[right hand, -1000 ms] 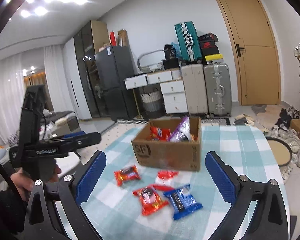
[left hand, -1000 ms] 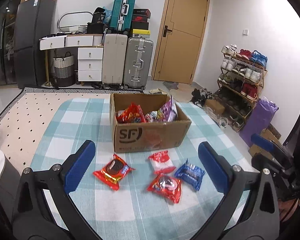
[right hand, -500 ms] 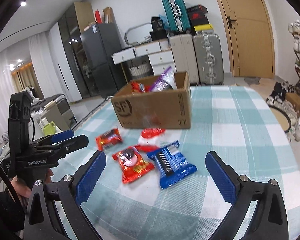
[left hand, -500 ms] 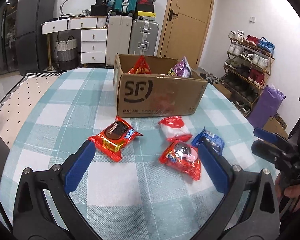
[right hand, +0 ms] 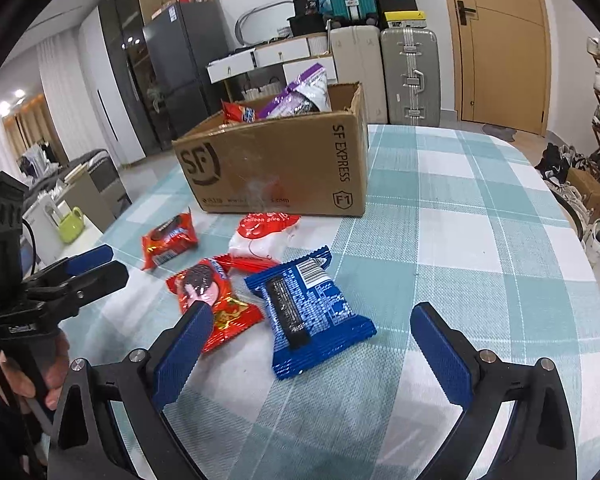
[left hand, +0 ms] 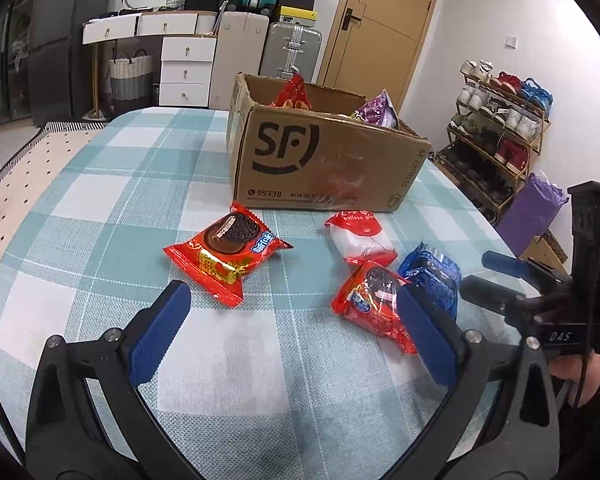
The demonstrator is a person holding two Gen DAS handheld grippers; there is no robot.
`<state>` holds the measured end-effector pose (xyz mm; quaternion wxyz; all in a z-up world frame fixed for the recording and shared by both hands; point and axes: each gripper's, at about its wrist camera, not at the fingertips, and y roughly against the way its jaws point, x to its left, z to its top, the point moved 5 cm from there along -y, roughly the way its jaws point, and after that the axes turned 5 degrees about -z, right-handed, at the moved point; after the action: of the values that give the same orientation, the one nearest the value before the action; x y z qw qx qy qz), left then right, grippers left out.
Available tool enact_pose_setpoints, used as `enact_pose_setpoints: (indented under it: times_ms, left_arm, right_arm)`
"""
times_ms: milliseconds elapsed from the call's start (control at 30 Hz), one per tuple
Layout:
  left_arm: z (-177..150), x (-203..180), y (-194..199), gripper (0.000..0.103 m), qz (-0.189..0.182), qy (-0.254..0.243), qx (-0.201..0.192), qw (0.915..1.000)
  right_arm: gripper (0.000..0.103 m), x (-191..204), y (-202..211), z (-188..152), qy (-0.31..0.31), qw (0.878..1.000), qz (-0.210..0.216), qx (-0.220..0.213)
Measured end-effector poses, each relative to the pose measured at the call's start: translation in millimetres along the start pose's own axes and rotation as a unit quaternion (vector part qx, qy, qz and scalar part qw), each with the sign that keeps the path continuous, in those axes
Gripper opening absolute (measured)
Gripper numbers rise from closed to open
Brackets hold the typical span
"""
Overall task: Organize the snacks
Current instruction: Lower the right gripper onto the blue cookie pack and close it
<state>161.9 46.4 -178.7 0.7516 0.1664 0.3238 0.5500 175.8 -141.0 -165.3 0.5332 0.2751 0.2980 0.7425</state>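
Observation:
Several snack packets lie on the checked tablecloth before an open cardboard SF box (left hand: 320,160) (right hand: 276,164) that holds more snacks. A red cookie packet (left hand: 226,250) (right hand: 168,240) lies left, a red-and-white packet (left hand: 358,236) (right hand: 262,236) in the middle, a second red cookie packet (left hand: 370,306) (right hand: 214,300) and a blue packet (left hand: 434,276) (right hand: 308,310) nearer. My left gripper (left hand: 292,320) is open, low over the table just short of the red packets. My right gripper (right hand: 312,336) is open, its fingers either side of the blue packet.
The round table (left hand: 100,200) (right hand: 480,220) drops off at left and right. Suitcases (left hand: 292,48), white drawers (left hand: 184,68) and a door (right hand: 500,40) stand behind. A shoe rack (left hand: 500,120) is on the right. Each gripper shows in the other's view (left hand: 540,292) (right hand: 60,276).
Both grippers have dropped lower and moved forward toward the packets. The right gripper has come around the blue packet. Nothing was taken hold of.

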Motion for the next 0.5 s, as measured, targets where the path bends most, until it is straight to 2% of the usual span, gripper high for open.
enact_pose_setpoints:
  times_ms: [100,167,233,367,433,500]
  left_arm:
    - [0,3,-2,0.103,-0.002,0.009,-0.003,1.0]
    - [-1,3,-3,0.103,-0.004,0.01,0.002,0.9999]
    - [-2,2,-5,0.103,-0.007,0.01,0.005,0.9999]
    - [-2,5,-9,0.103,-0.011,0.016,0.01,0.9998]
    - [-3,6,-9,0.102,-0.014,0.02,0.011,0.9997]
    - [-3,7,-12,0.103,-0.014,0.02,0.014,0.9996]
  right_arm:
    - [0.1,4,-10,2,0.011,1.0,-0.004,0.014]
    - [0.096,8,-18,6,0.023,0.999,-0.008,0.024]
    - [0.083,11,-26,7,0.032,0.999,-0.009,0.035]
    - [0.068,9,-39,8,0.024,0.998,-0.007,0.054]
    - [0.053,8,-42,6,0.021,0.998,0.0,0.062]
    - [0.048,8,-44,5,0.019,0.997,0.003,0.068]
